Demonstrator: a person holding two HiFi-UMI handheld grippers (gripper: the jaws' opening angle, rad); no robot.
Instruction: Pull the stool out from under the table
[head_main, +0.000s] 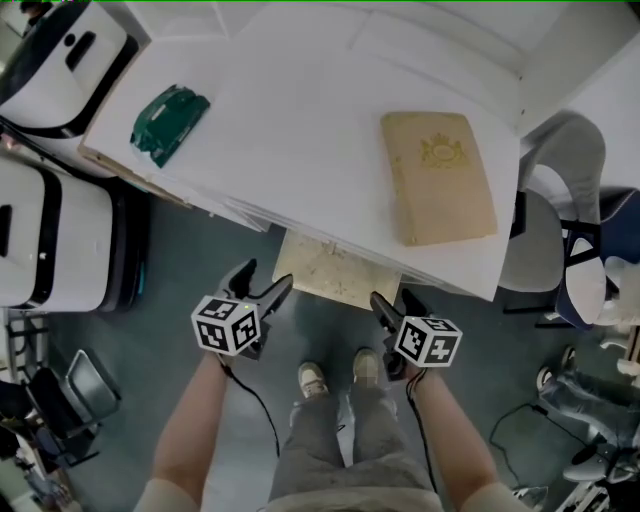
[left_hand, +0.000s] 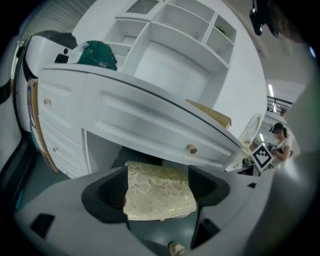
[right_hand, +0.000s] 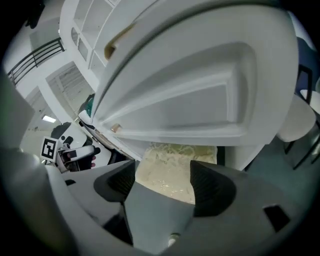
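Observation:
The stool has a cream patterned cushion, and its front part sticks out from under the white table. My left gripper is open at the stool's front left corner. My right gripper is open at its front right corner. In the left gripper view the cushion shows in the gap of the left gripper, and the pads do not press on it. In the right gripper view the cushion lies just past the right gripper, under the table edge.
A beige book and a green bag lie on the table. A drawer with a gold knob hangs over the stool. White cabinets stand on the left and a white chair on the right. The person's feet are just behind the stool.

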